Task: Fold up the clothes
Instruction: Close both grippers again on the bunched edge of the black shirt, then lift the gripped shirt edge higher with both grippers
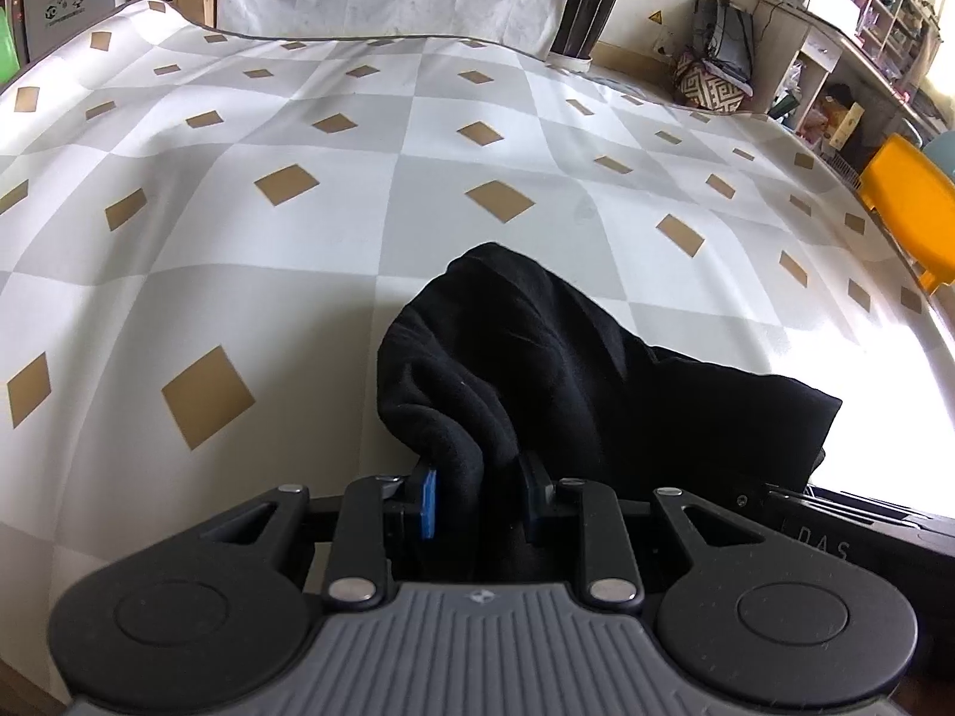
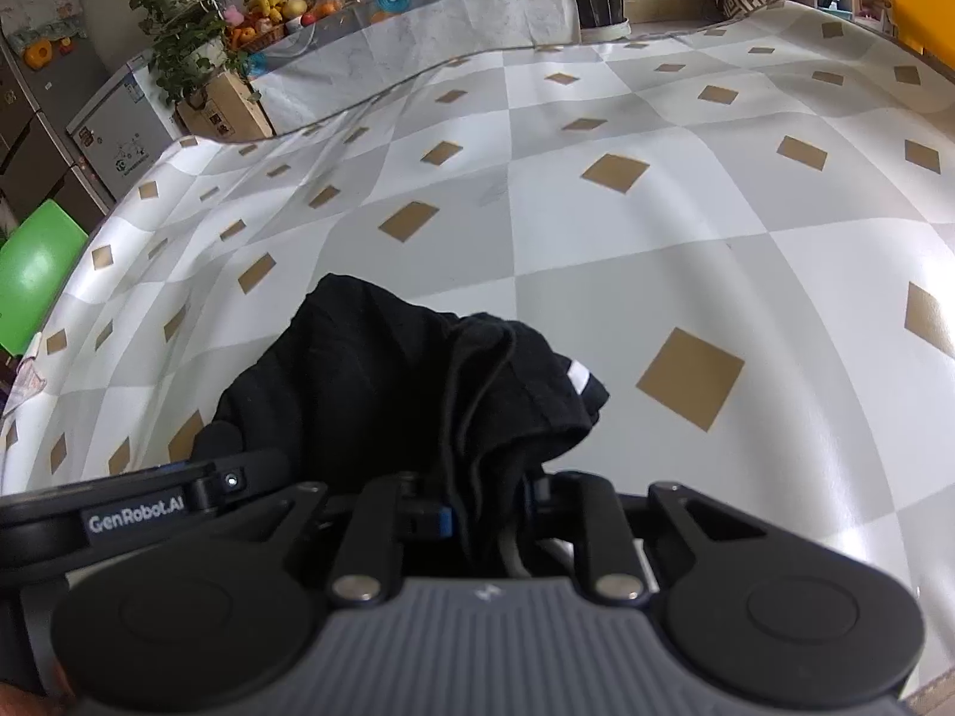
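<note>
Closest in, the left gripper (image 1: 477,504) had its blue-padded fingers (image 1: 427,504) pinched nearly together on a bunched fold of the black garment (image 1: 537,358). Likewise the right gripper (image 2: 489,513) was clamped tight on another bunch of the same cloth. Beyond both, the garment lay heaped on the checkered tablecloth (image 1: 298,119), near its front edge.

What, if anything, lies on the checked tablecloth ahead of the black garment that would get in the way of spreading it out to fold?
Nothing visible does. Both the left tool and the right tool are shut on the black garment, and the checked tablecloth beyond it shows bare as far as its back edge in both wrist views.
</note>
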